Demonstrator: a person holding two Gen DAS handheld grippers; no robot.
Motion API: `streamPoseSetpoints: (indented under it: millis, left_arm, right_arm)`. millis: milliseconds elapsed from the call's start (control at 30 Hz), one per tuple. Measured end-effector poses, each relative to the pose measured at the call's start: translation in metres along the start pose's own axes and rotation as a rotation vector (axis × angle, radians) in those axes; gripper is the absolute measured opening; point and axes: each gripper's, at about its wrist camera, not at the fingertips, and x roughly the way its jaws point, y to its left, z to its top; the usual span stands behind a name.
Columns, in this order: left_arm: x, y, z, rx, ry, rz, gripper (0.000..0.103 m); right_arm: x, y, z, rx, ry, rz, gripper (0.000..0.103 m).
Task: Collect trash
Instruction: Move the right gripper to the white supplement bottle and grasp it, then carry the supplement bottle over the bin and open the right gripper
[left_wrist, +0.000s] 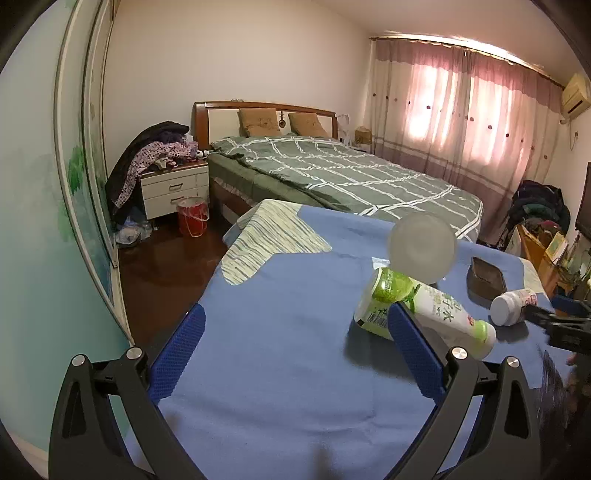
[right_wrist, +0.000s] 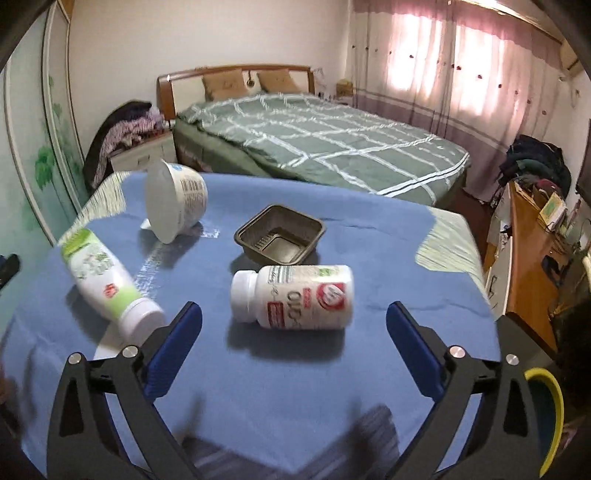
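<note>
on the blue cloth (right_wrist: 295, 387), the green-and-white bottle (right_wrist: 107, 286) lies at left, long axis diagonal, cap near-right. the pill bottle (right_wrist: 295, 297) lies crosswise, cap left. only the right wrist view shows the brown tray (right_wrist: 280, 236) interior. left gripper (left_wrist: 295, 354) and right gripper (right_wrist: 293, 350): jaws wide, holding nothing.

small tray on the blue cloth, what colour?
Dark brown, ribbed inside. The tray shows best in the right wrist view, empty and upright.
</note>
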Motion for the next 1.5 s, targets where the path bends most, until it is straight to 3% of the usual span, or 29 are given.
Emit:
streamPoseSetpoints:
  millis: [300, 367, 400, 733, 1133, 1300, 1500]
  left_arm:
    - [0.000, -0.005, -0.003, 0.004, 0.006, -0.006, 0.097]
    - [-0.001, -0.006, -0.004, 0.005, 0.006, -0.007, 0.097]
    - [-0.001, -0.006, -0.004, 0.006, 0.006, -0.005, 0.097]
    - [-0.003, -0.008, -0.005, 0.013, 0.014, -0.017, 0.097]
    - [-0.006, -0.010, -0.007, 0.024, 0.020, -0.031, 0.097]
    - [-0.006, -0.012, -0.008, 0.038, 0.022, -0.027, 0.097]
    - [-0.003, -0.016, -0.010, 0.057, 0.030, -0.018, 0.097]
  right_arm:
    - [0.046, -0.002, 0.011, 0.006, 0.089, -0.015, 0.096]
    - [0.050, -0.003, 0.011, 0.015, 0.102, -0.023, 0.079]
    - [0.049, -0.006, 0.009, 0.029, 0.107, -0.018, 0.080]
    - [-0.025, -0.042, -0.026, 0.185, 0.024, -0.070, 0.080]
    - [-0.113, -0.144, -0.124, 0.457, -0.064, -0.386, 0.080]
    - [-0.126, -0.187, -0.155, 0.590, -0.053, -0.531, 0.080]
    - [-0.128, -0.219, -0.169, 0.717, -0.035, -0.604, 0.080]
